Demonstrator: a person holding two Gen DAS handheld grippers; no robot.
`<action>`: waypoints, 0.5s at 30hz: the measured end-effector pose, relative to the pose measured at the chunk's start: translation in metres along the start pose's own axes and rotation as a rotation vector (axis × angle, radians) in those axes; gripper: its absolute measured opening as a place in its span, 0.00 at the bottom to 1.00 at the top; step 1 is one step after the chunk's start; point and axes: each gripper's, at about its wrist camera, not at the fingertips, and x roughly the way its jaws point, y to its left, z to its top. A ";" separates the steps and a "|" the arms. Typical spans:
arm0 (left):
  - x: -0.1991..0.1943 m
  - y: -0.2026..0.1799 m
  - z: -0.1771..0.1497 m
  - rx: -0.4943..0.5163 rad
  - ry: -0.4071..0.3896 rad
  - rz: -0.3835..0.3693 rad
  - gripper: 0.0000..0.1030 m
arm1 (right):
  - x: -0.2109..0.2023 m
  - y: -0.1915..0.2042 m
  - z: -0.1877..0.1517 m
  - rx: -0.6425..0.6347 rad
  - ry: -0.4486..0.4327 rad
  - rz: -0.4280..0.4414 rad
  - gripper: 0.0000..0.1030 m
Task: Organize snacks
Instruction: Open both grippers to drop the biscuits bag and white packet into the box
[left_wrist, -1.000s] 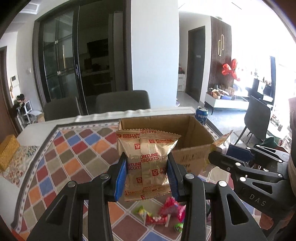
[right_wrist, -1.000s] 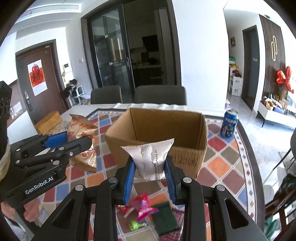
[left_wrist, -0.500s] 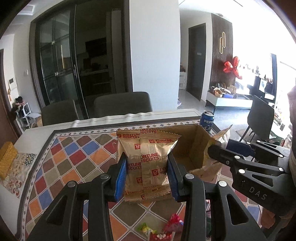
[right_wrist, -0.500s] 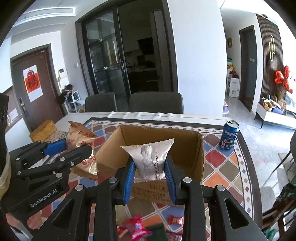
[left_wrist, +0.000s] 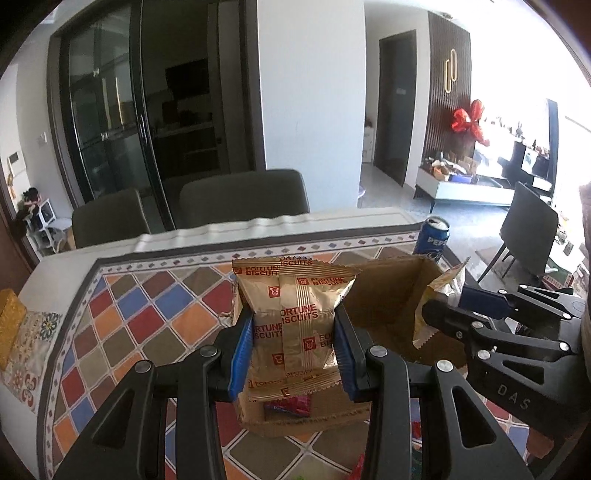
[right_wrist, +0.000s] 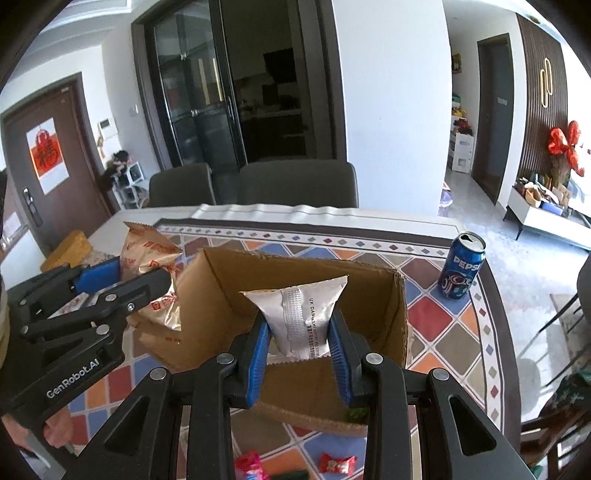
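- My left gripper (left_wrist: 294, 341) is clenched on a gold biscuit packet (left_wrist: 295, 314), the blue pads pinching its crinkly foil sides so it stands upright with the sealed, serrated top edge up.
- I judge it is held by the middle so the puffed pillow shape does not slip; the red print reads "Fortune Biscuits".
- My right gripper (right_wrist: 298, 349) grasps a silver packet (right_wrist: 301, 314) the same way, seam facing me, its flat crimped top flaring above the jaws.
- The cardboard box (right_wrist: 400, 306) sits open on the table (right_wrist: 436, 332), just beyond the silver packet, which seems to hang over the near part of its opening.
- In the left view the gold packet is in front of the box's left end; whether it is over the opening I cannot tell.
- The box is plain brown corrugated board with a rough, torn near rim, stiff enough to take light packets dropped in.
- The table wears a smooth cloth of coloured diamonds.
- Loose wrapped candies (right_wrist: 336, 463) lie on it near me, not yet collected.
- A blue soda can (right_wrist: 461, 267) stands upright far right, well apart from the box.
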 end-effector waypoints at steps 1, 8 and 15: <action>0.004 0.001 0.001 -0.002 0.009 0.001 0.39 | 0.004 0.000 0.001 -0.003 0.009 -0.003 0.32; 0.013 0.009 -0.005 -0.034 0.040 0.035 0.67 | 0.014 -0.001 0.001 -0.006 0.026 -0.081 0.54; -0.013 0.009 -0.017 -0.019 0.033 0.058 0.72 | -0.008 0.006 -0.010 -0.038 -0.016 -0.119 0.56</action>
